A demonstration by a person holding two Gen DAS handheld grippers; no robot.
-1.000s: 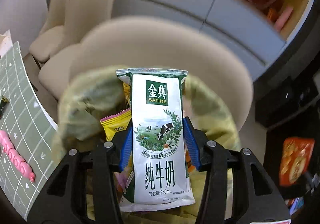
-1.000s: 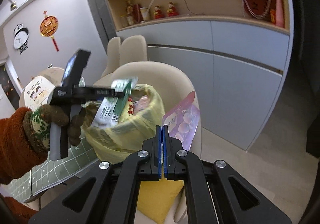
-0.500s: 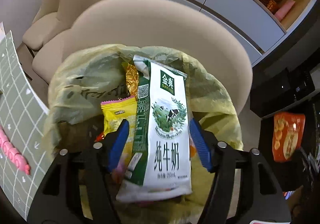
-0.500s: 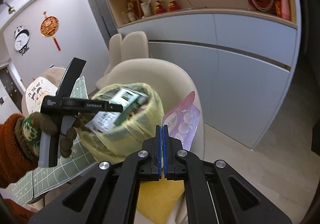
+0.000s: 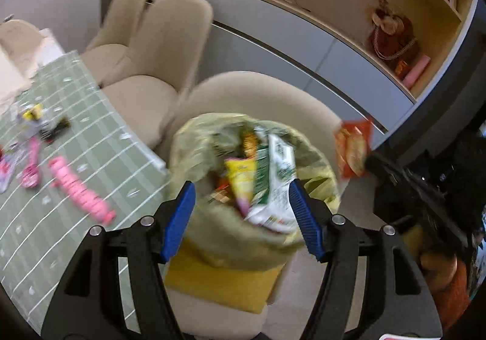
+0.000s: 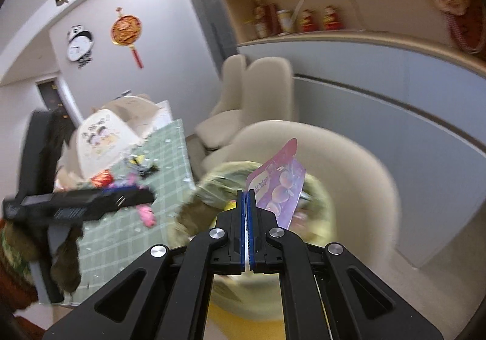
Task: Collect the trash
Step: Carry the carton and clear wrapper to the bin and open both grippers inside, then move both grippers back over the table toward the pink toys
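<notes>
A yellow trash bag (image 5: 231,236) stands open on a beige chair (image 5: 273,91). In it lie a white and green milk carton (image 5: 278,179) and a yellow wrapper (image 5: 240,173). My left gripper (image 5: 241,218) hovers open above the bag's near side, with nothing between its blue pads. My right gripper (image 6: 246,197) is shut on a flat pink-purple snack packet (image 6: 279,185), held over the bag (image 6: 209,197). In the left wrist view the same packet (image 5: 354,151) shows orange at the bag's right edge. A pink wrapper (image 5: 79,188) lies on the table.
A table with a green checked cloth (image 5: 100,142) stands left of the chair, with several small wrappers (image 5: 33,127) on it. More beige chairs (image 5: 170,36) stand behind. A grey cabinet (image 5: 303,45) with shelves runs along the wall. A person's gloved hand (image 6: 66,252) holds the left gripper.
The left gripper opened and let go of the milk carton, which dropped into the bag, then drew back and up. The right gripper carried its packet toward the bag.
</notes>
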